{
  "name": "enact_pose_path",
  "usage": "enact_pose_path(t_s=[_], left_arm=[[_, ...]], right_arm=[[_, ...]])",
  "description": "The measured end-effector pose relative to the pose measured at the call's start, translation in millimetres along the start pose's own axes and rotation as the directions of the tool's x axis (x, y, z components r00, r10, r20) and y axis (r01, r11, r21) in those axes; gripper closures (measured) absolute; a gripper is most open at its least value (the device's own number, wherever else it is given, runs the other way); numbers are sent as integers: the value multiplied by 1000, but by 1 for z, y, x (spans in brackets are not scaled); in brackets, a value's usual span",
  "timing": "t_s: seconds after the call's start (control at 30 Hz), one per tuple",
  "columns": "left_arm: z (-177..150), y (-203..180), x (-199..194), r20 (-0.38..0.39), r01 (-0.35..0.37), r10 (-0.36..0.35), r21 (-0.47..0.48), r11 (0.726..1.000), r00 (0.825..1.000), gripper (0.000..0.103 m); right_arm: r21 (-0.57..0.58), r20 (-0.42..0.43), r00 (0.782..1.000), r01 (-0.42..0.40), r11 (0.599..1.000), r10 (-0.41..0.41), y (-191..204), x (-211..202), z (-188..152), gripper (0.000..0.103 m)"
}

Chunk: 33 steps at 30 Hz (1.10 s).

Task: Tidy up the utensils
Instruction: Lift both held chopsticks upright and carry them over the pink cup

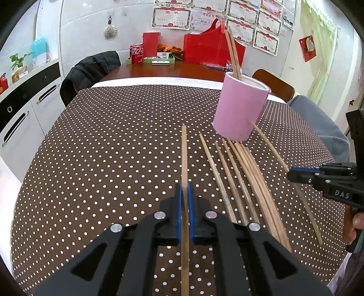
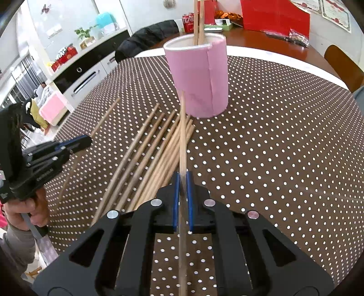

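Left tool point(image 1: 184, 193) closed on one wooden chopstick point(image 1: 184, 159), held along its fingers. Right tool point(image 2: 182, 182) likewise clamped on a second chopstick point(image 2: 182, 136) (its image blurred). Loose chopsticks point(image 1: 238, 177) lie fanned on the polka-dot surface point(image 1: 113, 148) between the tools. Beyond, touching their tips, an upright pink cylindrical holder point(image 2: 200, 77) containing two chopsticks point(image 2: 197, 20).

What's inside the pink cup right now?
Two wooden chopsticks stand inside the pink cylindrical cup, leaning on its rim. Their lower ends and the cup's bottom are hidden by its wall.
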<state>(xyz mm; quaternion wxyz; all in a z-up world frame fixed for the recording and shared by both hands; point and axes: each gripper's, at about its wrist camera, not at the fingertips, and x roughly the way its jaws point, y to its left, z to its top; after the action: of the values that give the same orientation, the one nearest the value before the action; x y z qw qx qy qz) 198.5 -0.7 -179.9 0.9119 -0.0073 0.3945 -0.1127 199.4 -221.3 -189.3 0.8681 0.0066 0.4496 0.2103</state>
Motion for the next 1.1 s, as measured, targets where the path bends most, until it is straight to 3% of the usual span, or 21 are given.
enact_pose_path(t_s=[0.17, 0.4, 0.47, 0.57, 0.6, 0.67, 0.7, 0.83, 0.97, 1.1], left_arm=[[4, -2, 15, -25, -5, 5, 7, 1000, 1000, 97], [6, -5, 42, -123, -52, 59, 60, 997, 991, 97], [10, -8, 47, -130, -66, 79, 97, 993, 988, 86], [17, -11, 54, -139, -74, 92, 132, 989, 986, 84], [19, -12, 56, -140, -70, 90, 141, 988, 986, 84], [21, -13, 57, -143, -37, 57, 138, 990, 988, 97], [21, -13, 57, -140, -37, 56, 136, 990, 989, 97], [17, -4, 44, -92, -11, 18, 74, 997, 996, 97], [18, 4, 11, 24, 27, -28, 23, 999, 999, 97], [36, 4, -34, 202, 76, -75, 0, 997, 977, 97]], right_arm=[[-41, -71, 995, 65, 997, -68, 9, 21, -4, 96], [-77, -70, 988, 136, 988, -141, 20, 32, 4, 96], [-93, -64, 985, 157, 983, -163, 24, 35, 6, 96], [-104, -58, 983, 169, 980, -176, 32, 39, 9, 96], [-95, -54, 984, 163, 982, -169, 31, 38, 8, 97], [-79, -42, 987, 152, 985, -156, 27, 36, 7, 97], [-72, -34, 989, 139, 988, -141, 27, 30, 3, 97], [-38, 44, 999, 34, 999, -32, 18, 0, 1, 97], [-30, 147, 986, -73, 997, 77, 20, -26, 4, 97], [-20, 259, 955, -148, 989, 148, 23, -46, 8, 97]])
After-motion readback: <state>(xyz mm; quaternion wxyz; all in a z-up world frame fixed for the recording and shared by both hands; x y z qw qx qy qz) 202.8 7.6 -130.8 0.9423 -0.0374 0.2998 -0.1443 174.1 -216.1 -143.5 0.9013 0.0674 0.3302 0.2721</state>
